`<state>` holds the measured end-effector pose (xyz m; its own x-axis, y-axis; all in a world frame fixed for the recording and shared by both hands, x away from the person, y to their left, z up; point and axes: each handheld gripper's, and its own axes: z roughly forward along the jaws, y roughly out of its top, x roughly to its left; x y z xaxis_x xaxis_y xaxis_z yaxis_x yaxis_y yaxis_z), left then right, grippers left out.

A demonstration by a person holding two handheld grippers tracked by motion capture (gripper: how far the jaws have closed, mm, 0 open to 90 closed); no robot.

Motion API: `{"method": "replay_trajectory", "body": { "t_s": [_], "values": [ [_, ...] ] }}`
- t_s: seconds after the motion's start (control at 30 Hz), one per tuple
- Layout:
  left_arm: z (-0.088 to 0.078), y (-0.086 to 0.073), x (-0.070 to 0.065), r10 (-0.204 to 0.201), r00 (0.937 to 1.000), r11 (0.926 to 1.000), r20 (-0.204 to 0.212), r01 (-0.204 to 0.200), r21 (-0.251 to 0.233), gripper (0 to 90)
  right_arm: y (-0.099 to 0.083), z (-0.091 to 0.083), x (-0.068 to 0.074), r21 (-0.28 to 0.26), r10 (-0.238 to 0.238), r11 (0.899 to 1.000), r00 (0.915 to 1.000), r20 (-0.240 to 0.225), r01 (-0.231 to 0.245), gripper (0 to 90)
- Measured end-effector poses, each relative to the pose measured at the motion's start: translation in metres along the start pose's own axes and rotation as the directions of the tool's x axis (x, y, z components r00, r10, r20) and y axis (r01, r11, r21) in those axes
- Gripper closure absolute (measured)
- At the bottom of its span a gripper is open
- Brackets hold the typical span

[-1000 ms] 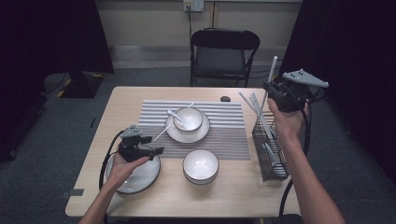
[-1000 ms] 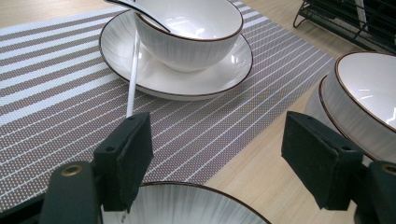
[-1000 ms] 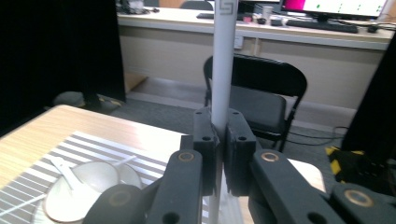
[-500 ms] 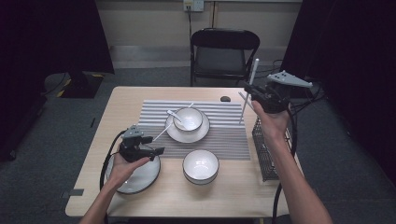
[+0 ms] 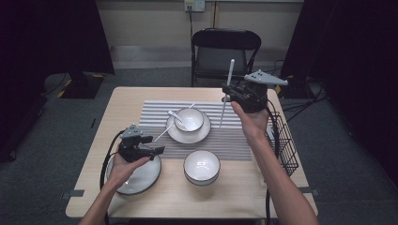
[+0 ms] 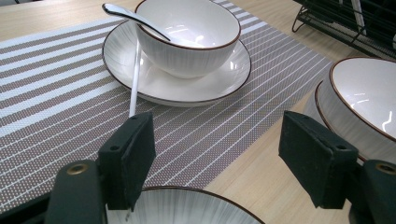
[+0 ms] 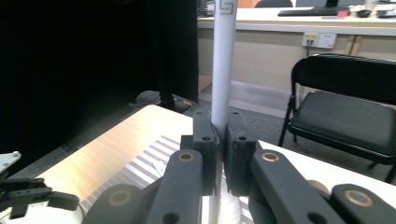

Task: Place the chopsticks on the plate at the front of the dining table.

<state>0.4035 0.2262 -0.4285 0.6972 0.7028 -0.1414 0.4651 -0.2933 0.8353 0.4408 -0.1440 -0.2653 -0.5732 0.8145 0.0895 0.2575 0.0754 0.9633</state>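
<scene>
High view: at eight o'clock the left gripper [image 5: 157, 150] hovers over an empty plate [image 5: 136, 178], jaws spread with nothing between. Toward two o'clock the right gripper [image 5: 226, 95] is clamped on an upright white chopstick [image 5: 226, 93], raised above the striped placemat [image 5: 234, 136].

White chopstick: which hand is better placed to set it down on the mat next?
Right. The right gripper is shut on the white chopstick, above the striped mat. The left gripper is open over the plate.
</scene>
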Motion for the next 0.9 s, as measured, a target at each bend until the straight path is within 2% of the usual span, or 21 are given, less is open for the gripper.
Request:
{"method": "replay_trajectory", "body": {
  "t_s": [0.03, 0.23, 0.47, 0.7, 0.77, 0.9],
  "values": [
    [0.000, 0.000, -0.001, -0.008, 1.0000, 0.9999, 0.003, 0.008, -0.009, 27.0, 0.000, 0.002, 0.002, 0.001, 0.000, 1.000, 1.0000, -0.005, 0.000, 85.5],
    [-0.003, 0.004, -0.002, 0.010, 0.9999, 0.9998, 0.008, -0.009, -0.018, 28.1, -0.001, 0.015, 0.017, 0.008, -0.009, 1.000, 0.9987, -0.050, 0.009, 85.5],
    [-0.003, 0.008, -0.005, -0.004, 0.9999, 0.9989, 0.013, 0.005, -0.046, 28.0, 0.002, 0.026, 0.032, 0.004, -0.012, 1.000, 0.9954, -0.094, 0.013, 85.4],
    [-0.002, 0.013, -0.010, 0.015, 0.9994, 0.9985, 0.030, -0.014, -0.053, 28.4, -0.001, 0.035, 0.048, 0.007, -0.023, 1.000, 0.9882, -0.152, 0.024, 85.4],
    [-0.001, 0.014, -0.011, 0.002, 0.9993, 0.9980, 0.037, 0.001, -0.063, 28.4, -0.003, 0.037, 0.053, 0.009, -0.020, 1.000, 0.9857, -0.167, 0.022, 85.4],
    [0.001, 0.016, -0.013, 0.002, 0.9984, 0.9979, 0.057, 0.002, -0.064, 29.4, -0.005, 0.043, 0.059, 0.016, -0.022, 1.000, 0.9817, -0.189, 0.025, 85.4]
  ]
}}
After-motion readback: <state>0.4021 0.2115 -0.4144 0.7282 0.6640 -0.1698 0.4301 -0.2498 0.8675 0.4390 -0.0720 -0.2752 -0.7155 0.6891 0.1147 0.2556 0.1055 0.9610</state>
